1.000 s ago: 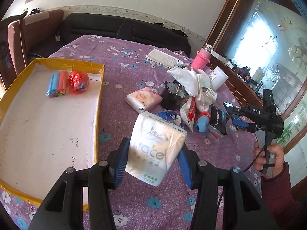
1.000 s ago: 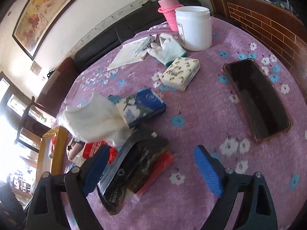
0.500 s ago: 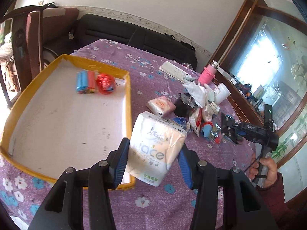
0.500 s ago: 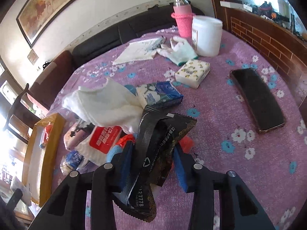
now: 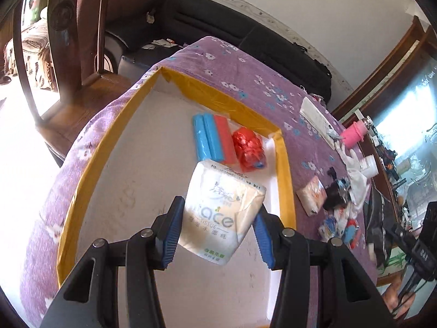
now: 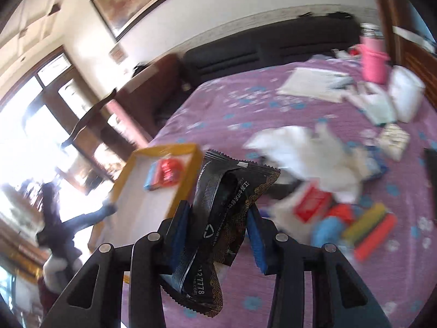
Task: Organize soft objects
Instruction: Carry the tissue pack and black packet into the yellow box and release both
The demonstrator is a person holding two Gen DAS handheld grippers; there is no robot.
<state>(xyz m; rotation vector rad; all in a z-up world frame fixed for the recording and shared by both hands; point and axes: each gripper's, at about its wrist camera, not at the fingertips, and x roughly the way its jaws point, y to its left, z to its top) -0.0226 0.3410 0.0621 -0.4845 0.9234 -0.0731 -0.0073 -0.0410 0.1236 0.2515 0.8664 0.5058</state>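
My left gripper [image 5: 215,235] is shut on a white tissue pack [image 5: 222,213] and holds it above the white floor of the yellow-rimmed tray [image 5: 286,180]. In the tray lie a blue and red roll bundle [image 5: 213,140] and a red bag [image 5: 248,147]. My right gripper [image 6: 218,237] is shut on a black snack packet [image 6: 218,218], held above the purple table. The tray also shows in the right wrist view [image 6: 191,180], ahead to the left.
A pile of soft items [image 6: 314,180] lies on the flowered purple cloth [image 6: 232,104] right of the tray: white cloth, red-labelled packet, blue and coloured rolls. A pink bottle [image 6: 372,57], white jar [image 6: 404,93] and papers [image 6: 311,82] stand at the far side. Chairs [image 5: 79,27] stand beyond the table's edge.
My left gripper has carried the tissue pack leftward, from over the tablecloth to over the tray. My right gripper has closed on the black packet, lifted it and swung left toward the tray.
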